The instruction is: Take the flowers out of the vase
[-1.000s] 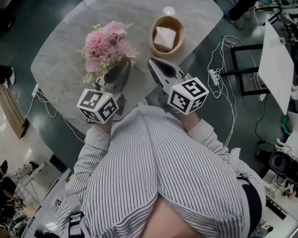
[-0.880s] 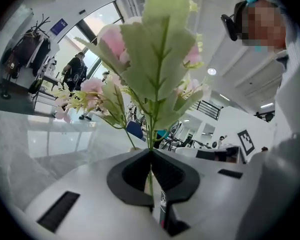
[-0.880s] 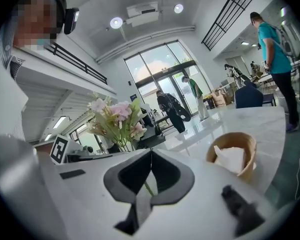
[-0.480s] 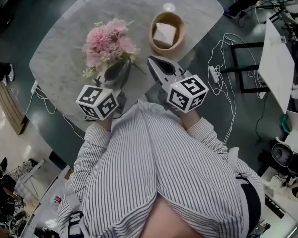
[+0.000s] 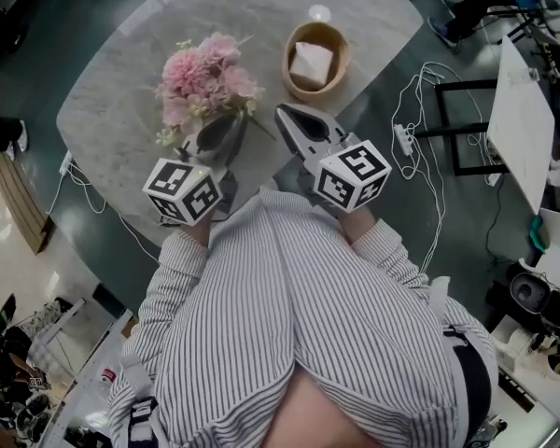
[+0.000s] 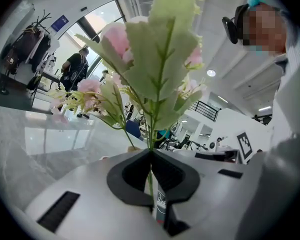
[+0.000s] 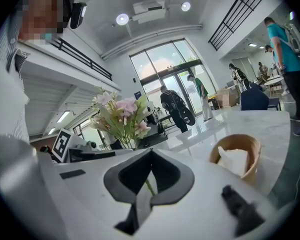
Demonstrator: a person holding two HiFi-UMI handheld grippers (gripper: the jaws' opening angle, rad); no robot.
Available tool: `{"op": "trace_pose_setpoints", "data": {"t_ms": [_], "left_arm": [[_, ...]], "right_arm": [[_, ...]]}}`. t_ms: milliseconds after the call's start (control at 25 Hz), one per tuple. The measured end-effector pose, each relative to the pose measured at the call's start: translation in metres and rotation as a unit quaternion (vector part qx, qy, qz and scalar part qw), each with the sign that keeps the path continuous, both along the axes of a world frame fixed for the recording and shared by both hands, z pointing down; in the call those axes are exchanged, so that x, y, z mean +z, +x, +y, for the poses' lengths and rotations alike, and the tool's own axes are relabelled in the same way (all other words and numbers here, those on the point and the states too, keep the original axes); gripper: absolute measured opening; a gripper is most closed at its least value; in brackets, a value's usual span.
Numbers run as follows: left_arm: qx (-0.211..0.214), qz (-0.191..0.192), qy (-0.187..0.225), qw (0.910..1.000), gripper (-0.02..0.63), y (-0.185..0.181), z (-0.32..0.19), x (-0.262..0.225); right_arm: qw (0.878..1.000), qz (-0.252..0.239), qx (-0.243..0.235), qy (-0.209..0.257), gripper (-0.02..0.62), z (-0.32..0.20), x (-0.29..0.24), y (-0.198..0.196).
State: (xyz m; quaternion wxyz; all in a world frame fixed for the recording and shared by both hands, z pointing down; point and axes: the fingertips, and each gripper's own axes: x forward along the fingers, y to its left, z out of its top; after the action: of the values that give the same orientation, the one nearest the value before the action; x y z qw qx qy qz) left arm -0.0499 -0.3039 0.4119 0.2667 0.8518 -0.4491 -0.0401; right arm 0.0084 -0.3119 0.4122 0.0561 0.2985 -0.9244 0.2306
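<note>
A bunch of pink flowers (image 5: 203,75) with green leaves stands up over the marble table (image 5: 121,124). My left gripper (image 5: 230,123) is shut on its thin green stems. In the left gripper view the stem runs up from the closed jaws (image 6: 151,152) into leaves and blooms (image 6: 155,59). No vase shows in any view. My right gripper (image 5: 283,113) hovers just right of the bunch, jaws together (image 7: 150,152), with a short piece of green stem (image 7: 150,186) between them. The flowers (image 7: 121,115) appear to its left.
A wooden bowl (image 5: 334,52) holding a white napkin (image 5: 310,65) sits at the table's right, also in the right gripper view (image 7: 251,145). A small white disc (image 5: 317,16) lies beyond it. Cables (image 5: 420,147) trail on the floor. People (image 7: 174,106) stand far off.
</note>
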Motion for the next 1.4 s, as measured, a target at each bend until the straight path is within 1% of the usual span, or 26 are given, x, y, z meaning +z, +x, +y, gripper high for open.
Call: {"op": "trace_pose_setpoints", "data": {"t_ms": [200,360,560,880,1400], "left_arm": [[0.004,0.001,0.001,1.0000,0.017,0.000,-0.001,0.002],[0.003,0.001,0.002,1.0000,0.017,0.000,0.000,0.001],[0.002,-0.002,0.003,1.0000,0.017,-0.001,0.000,0.000],[0.004,-0.003,0.000,1.0000,0.017,-0.001,0.001,0.002],[0.001,-0.006,0.000,1.0000,0.017,0.000,0.001,0.000]], "right_arm": [[1.000,0.004,-0.009,0.003,0.015,0.001,0.002,-0.005],[1.000,0.011,0.002,0.014,0.015,0.000,-0.001,-0.002],[1.000,0.011,0.005,0.016,0.015,-0.001,-0.002,0.000],[1.000,0.013,-0.012,0.012,0.015,0.004,0.000,-0.007],[1.000,0.015,-0.025,0.008,0.015,0.007,0.000,-0.010]]}}
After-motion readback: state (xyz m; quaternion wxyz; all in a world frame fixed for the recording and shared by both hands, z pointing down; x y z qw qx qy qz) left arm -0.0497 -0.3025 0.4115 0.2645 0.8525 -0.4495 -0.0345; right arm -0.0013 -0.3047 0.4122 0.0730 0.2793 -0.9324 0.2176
